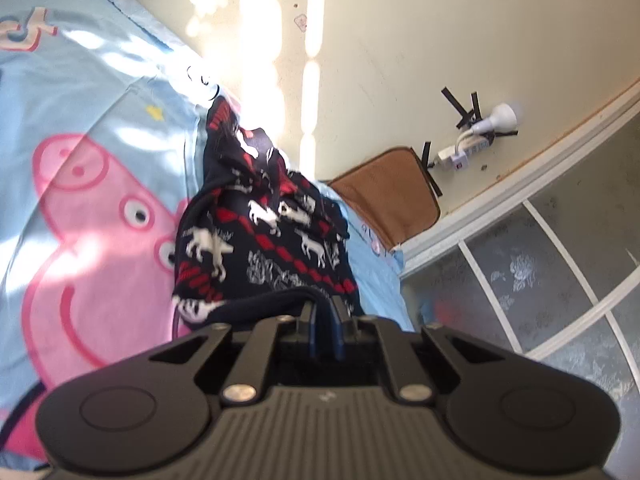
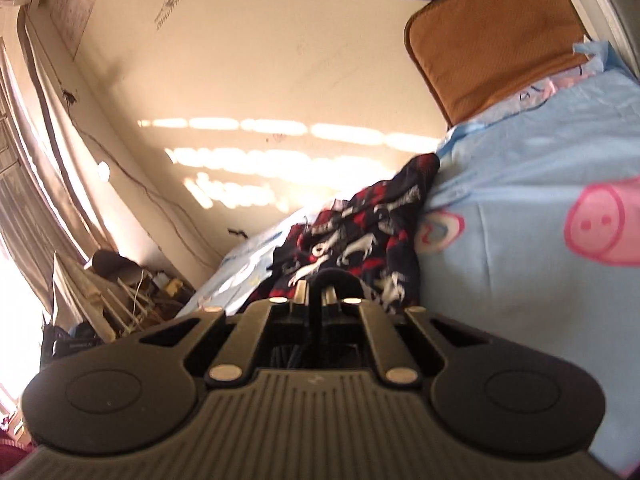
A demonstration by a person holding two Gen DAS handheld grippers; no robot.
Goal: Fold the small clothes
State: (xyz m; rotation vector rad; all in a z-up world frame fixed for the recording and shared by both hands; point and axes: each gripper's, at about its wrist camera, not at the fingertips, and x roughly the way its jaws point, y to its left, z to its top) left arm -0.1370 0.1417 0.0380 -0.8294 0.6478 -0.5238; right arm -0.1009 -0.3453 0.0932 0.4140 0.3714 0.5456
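Observation:
A small dark navy garment (image 1: 256, 236) with white animal shapes and red stripes lies bunched on a light blue cartoon-pig bedsheet (image 1: 92, 184). My left gripper (image 1: 323, 304) is shut on the garment's dark hem, which is pinched between its fingers. In the right wrist view the same garment (image 2: 360, 236) lies crumpled just ahead, and my right gripper (image 2: 320, 286) is shut on a dark fold of its edge. The fingertips of both grippers are mostly hidden by the cloth.
A brown cushion (image 2: 492, 36) leans against the cream wall (image 2: 260, 72) at the head of the bed. A white plug adapter with a bulb (image 1: 476, 136) is taped to the wall. Patterned glass doors (image 1: 540, 280) stand beside the bed. Clutter (image 2: 112, 296) sits under the curtained window.

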